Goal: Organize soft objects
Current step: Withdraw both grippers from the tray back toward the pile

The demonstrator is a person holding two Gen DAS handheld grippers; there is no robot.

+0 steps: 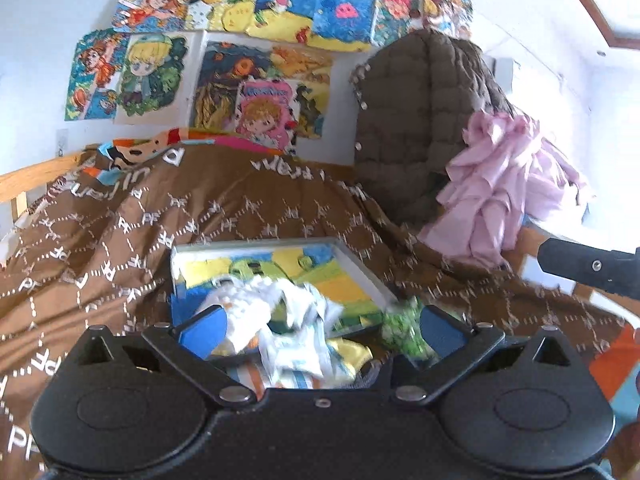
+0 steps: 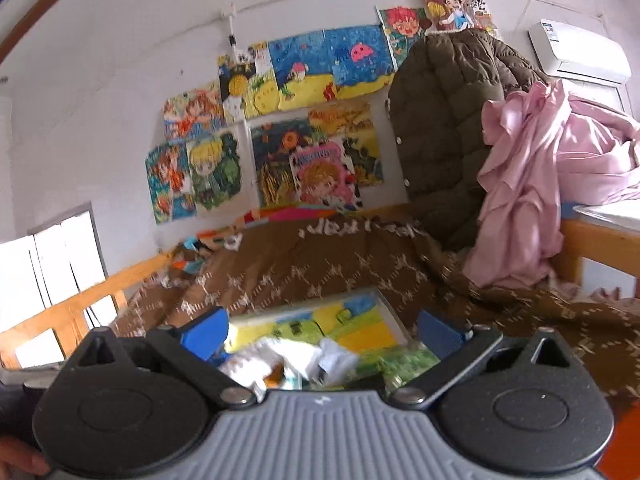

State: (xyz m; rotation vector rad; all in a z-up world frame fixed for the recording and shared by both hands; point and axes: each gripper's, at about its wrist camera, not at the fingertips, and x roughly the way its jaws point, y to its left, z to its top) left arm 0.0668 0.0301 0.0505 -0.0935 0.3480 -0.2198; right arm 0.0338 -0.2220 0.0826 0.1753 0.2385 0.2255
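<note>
The left gripper and right gripper stood wide apart, empty, over crumpled white printed cloth; grasping it seemingly came next.

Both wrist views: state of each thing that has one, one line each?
left gripper: open, holding nothing
right gripper: open, holding nothing
white patterned cloth: crumpled, lying on the picture board
picture board: flat on the brown quilt
brown quilt: rumpled over the bed
pink garment: draped, bunched
quilted jacket: hanging upright
</note>
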